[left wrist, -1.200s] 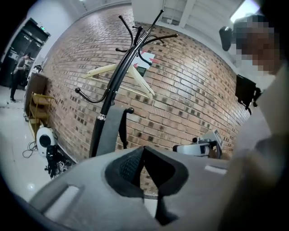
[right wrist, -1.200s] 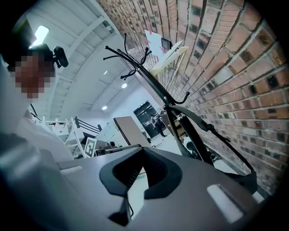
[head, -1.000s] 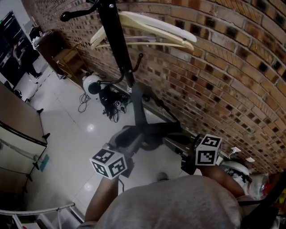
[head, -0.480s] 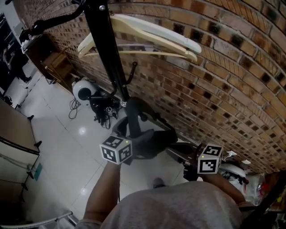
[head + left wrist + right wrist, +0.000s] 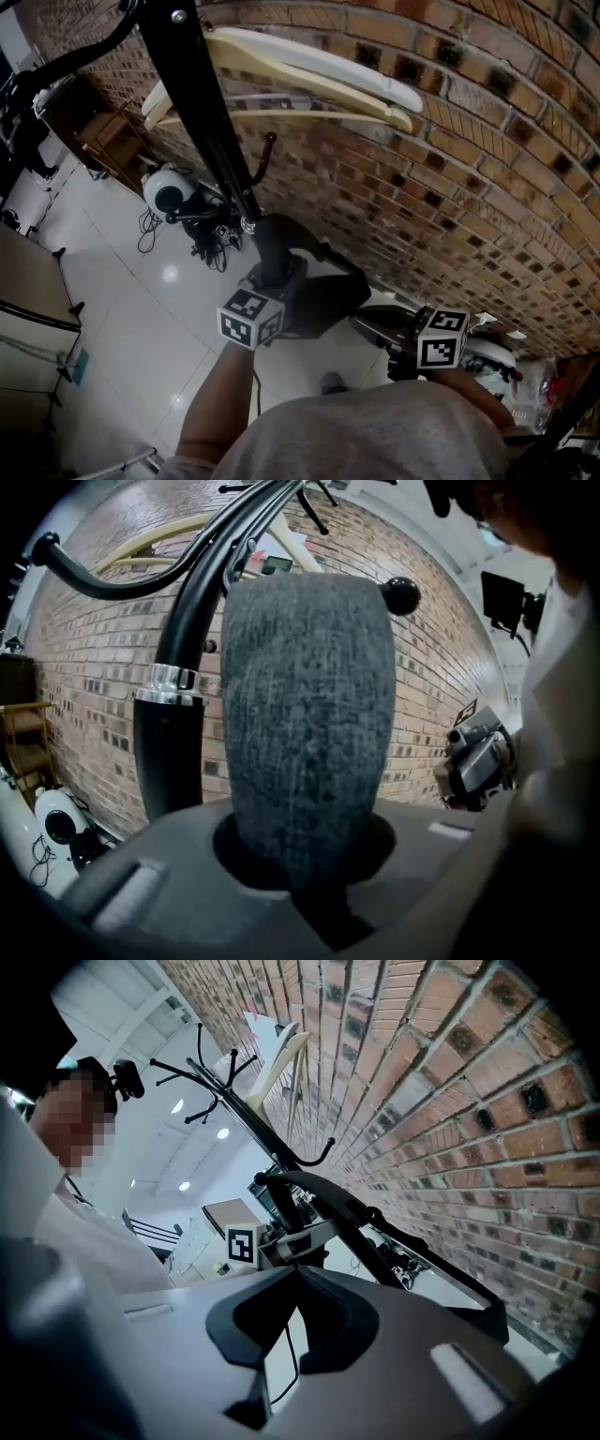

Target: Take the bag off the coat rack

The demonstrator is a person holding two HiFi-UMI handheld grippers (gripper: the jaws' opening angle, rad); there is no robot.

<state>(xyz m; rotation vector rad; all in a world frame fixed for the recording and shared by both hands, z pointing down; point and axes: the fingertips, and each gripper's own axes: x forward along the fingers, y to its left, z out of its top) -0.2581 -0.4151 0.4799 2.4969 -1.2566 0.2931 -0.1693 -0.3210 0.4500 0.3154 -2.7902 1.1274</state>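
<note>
While the head view looks steeply down, the black coat rack (image 5: 202,122) stands vs. the brick wall (image 5: 469,169), well apart from the right corner of the brown-topped bench (image 5: 23,281) at far left. Cream hangers (image 5: 309,70) hang up top. The dark grey bag (image 5: 328,295) hangs low on the rack, on the side away from the bench, w/ its strap (image 5: 272,246) running up to a hook near the pole. L gripper (image 5: 272,277) sits right at the strap's lower end; R gripper (image 5: 384,325) is off to the right, near the bag but apart from it. A white round device (image 5: 169,192) w/ cables lies on the floor btwn the bench edge and the wall. Left gripper view: L gripper (image 5: 309,874) has its jaws closed on the wide grey felt strap (image 5: 309,724), which rises straight up from the claw; the rack's pole (image 5: 169,742) is just beside it on the left, a ball-tipped hook (image 5: 400,594) at the strap's top right, and R gripper (image 5: 478,761) shows at far right. Right gripper view: R gripper (image 5: 281,1335) has jaws narrowly apart, nothing btwn them, only floor and a thin cable seen through the gap. Beyond are L gripper (image 5: 281,1241) w/ its marker cube, the rack (image 5: 253,1119), a hanger (image 5: 281,1058) and the wall (image 5: 450,1101).
</note>
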